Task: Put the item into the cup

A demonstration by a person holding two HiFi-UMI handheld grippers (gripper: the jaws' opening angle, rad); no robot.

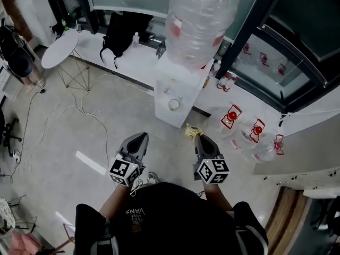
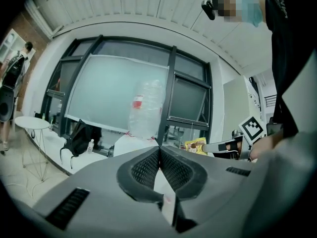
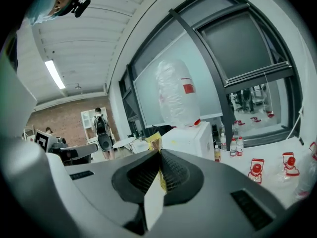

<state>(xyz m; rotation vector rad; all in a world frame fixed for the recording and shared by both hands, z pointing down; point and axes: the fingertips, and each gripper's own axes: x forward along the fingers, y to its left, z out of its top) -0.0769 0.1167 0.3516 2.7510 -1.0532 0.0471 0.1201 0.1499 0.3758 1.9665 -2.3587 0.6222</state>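
Observation:
A small yellow packet (image 1: pixel 191 131) sticks out of my right gripper (image 1: pixel 198 137), whose jaws are shut on it. In the right gripper view the packet (image 3: pixel 154 142) rises as a thin yellow edge from the closed jaws of that gripper (image 3: pixel 159 153). My left gripper (image 1: pixel 141 136) hangs level with it to the left, shut with nothing held; its jaws (image 2: pixel 159 150) meet in the left gripper view, which also shows the packet (image 2: pixel 195 145). A round white cup (image 1: pixel 173 104) stands on the ledge of the white water dispenser (image 1: pixel 183 78), just ahead of both grippers.
A big clear water bottle (image 1: pixel 199 20) tops the dispenser. A round white table (image 1: pixel 59 48) and a black backpack (image 1: pixel 119 33) are at the back left. Cables (image 1: pixel 79 110) trail over the floor. Red-labelled bags (image 1: pixel 232 116) and small bottles (image 1: pixel 226 82) lie to the right.

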